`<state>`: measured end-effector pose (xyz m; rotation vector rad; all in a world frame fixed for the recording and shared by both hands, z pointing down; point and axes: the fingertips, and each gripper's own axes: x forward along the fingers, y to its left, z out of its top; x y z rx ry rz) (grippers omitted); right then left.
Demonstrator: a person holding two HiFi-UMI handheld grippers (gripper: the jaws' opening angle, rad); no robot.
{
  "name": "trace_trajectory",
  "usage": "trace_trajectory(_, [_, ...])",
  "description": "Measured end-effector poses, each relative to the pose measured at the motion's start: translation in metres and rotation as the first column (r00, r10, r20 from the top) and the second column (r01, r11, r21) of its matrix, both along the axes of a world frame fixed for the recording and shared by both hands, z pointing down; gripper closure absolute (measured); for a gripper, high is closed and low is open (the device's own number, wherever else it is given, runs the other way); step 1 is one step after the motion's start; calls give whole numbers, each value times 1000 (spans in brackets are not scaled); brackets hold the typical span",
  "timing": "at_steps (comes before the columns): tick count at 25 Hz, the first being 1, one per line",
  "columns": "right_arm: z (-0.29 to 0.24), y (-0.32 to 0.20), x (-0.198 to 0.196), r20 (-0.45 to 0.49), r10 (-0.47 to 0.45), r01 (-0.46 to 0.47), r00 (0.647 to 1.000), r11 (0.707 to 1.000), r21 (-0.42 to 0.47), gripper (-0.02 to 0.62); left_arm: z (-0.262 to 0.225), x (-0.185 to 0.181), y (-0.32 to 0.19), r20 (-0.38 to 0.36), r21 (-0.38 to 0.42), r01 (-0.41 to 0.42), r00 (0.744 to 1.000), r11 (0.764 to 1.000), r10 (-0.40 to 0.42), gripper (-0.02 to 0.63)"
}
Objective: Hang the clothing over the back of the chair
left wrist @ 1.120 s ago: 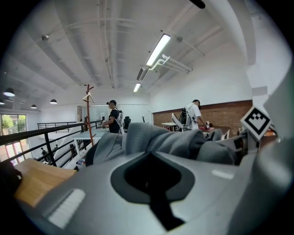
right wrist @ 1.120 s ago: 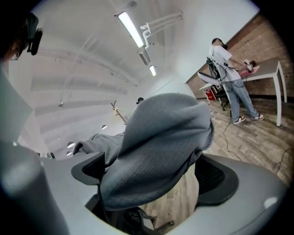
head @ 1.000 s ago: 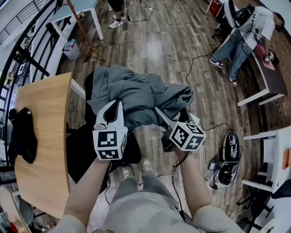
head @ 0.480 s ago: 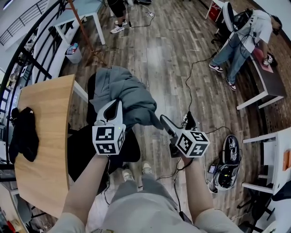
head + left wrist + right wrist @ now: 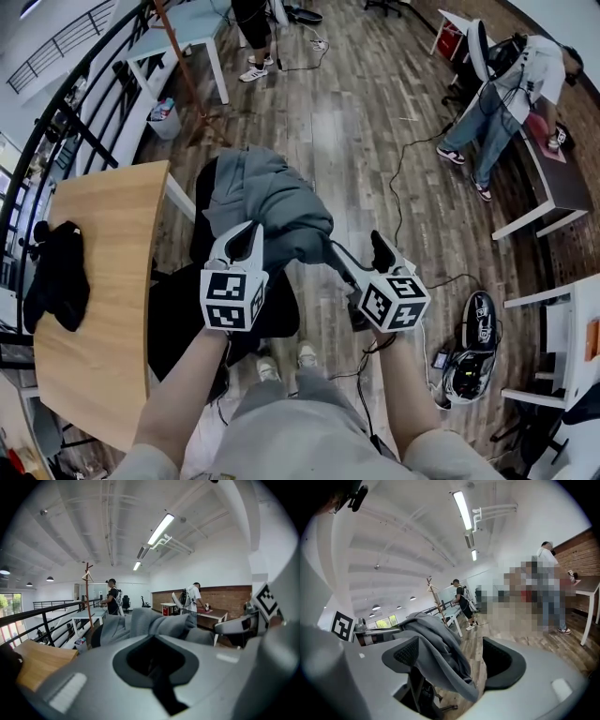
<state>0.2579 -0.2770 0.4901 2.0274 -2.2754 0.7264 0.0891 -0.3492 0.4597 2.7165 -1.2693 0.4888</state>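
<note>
A grey garment [image 5: 267,197] lies bunched over the back of a black chair [image 5: 178,319]. My left gripper [image 5: 246,232] sits at the garment's near edge, with its jaws pressed together into the cloth. In the left gripper view the grey folds [image 5: 150,623] rise straight from the left gripper's [image 5: 154,637] tips. My right gripper [image 5: 356,242] stands to the right of the chair. Its jaws are apart and closing, and their pads press on nothing. In the right gripper view a loose tail of the garment [image 5: 454,667] hangs in the gap ahead of the right gripper [image 5: 452,660].
A wooden table [image 5: 94,309] with a black cloth [image 5: 56,281] on it stands to the left, beside a black railing [image 5: 84,122]. Cables and a dark device [image 5: 469,342] lie on the floor at right. A person [image 5: 502,84] bends over a desk at far right. A white table [image 5: 178,37] stands behind.
The right gripper has let go of the garment and drawn back to the right. The cloth's right side has dropped and gathered on the chair back. The left gripper stays at its edge.
</note>
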Motion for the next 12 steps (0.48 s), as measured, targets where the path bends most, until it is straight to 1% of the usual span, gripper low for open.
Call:
trace_trajectory(2, [-13,0,-7,4,-16,16,1000,1000,25,200,-4,-3,5,3,-4,-10,1000,1000,10,604])
trace_trajectory(4, [-28,0,-15,20,-50,49,999,997,57,264,-7,-7,9,1,-9,-18,1000,1000,18,604])
trace_trajectory(5, [-36,0,-18,23,-66,64,998,995,72,280,-9,-10,10,-3,-10,-19,1000,1000,19,604])
trace_trajectory(9, [-70,0,-27,-15,-101,102,995,986,131,366,-27,-21,17,-24,5,-11,1000,1000,11,604])
trace_trajectory(10, [-79,1,-30,-21,-115,117,993,981,152,380,-34,-24,19,-33,14,-10,999,1000,11,604])
trace_trajectory(12, [-98,3,-39,-43,-145,150,989,969,198,430,-49,-30,22,-53,35,-11,999,999,13,604])
